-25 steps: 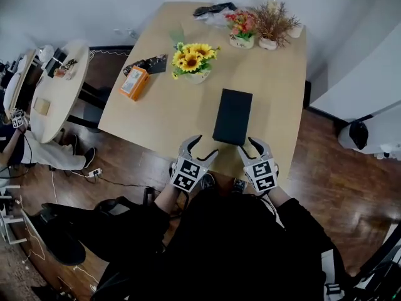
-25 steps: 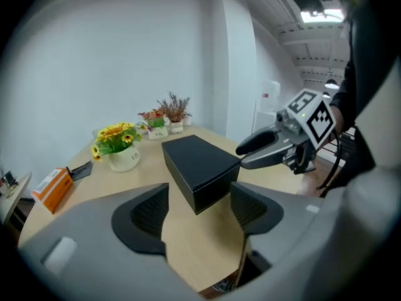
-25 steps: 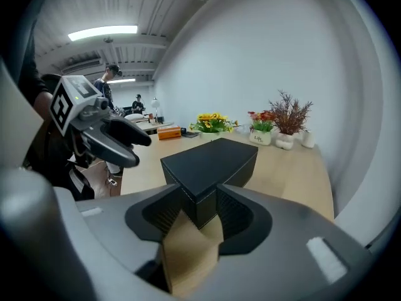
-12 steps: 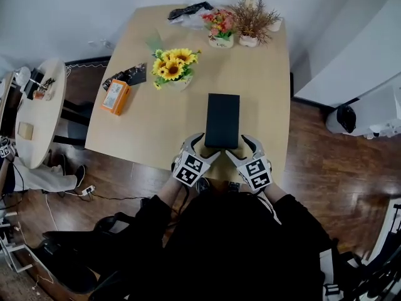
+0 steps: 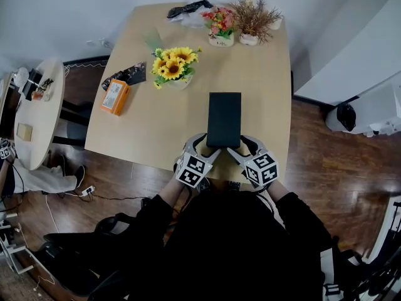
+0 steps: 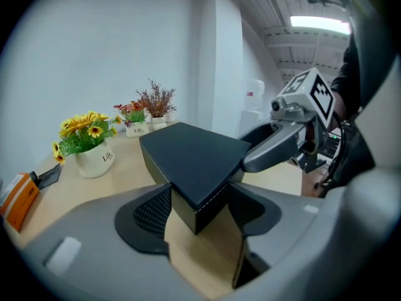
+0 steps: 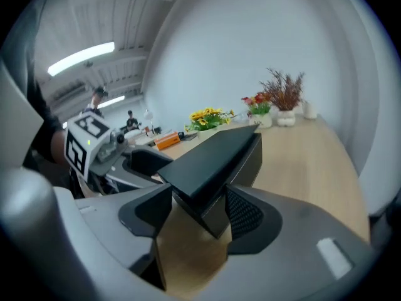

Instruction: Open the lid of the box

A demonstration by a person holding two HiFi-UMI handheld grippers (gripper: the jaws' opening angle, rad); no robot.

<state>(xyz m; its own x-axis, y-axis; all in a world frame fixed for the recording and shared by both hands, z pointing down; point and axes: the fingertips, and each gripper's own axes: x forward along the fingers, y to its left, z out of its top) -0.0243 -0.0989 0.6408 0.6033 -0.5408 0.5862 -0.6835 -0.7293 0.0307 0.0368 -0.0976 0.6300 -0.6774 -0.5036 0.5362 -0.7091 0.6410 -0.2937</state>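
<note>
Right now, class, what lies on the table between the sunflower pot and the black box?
Nothing: bare tabletop separates sunflower pot and black box, per the head view.

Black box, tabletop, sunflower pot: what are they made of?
Black box: likely rigid board wrapped in matte black leatherette; pale stitching shows along an edge.
Tabletop: light wood veneer or laminate, satin, faint grain.
Sunflower pot: white, smooth, probably glazed ceramic.

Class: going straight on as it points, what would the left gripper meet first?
The black box: its near corner already sits between the left gripper's jaws, which have just been closing and seem to touch it.
</note>
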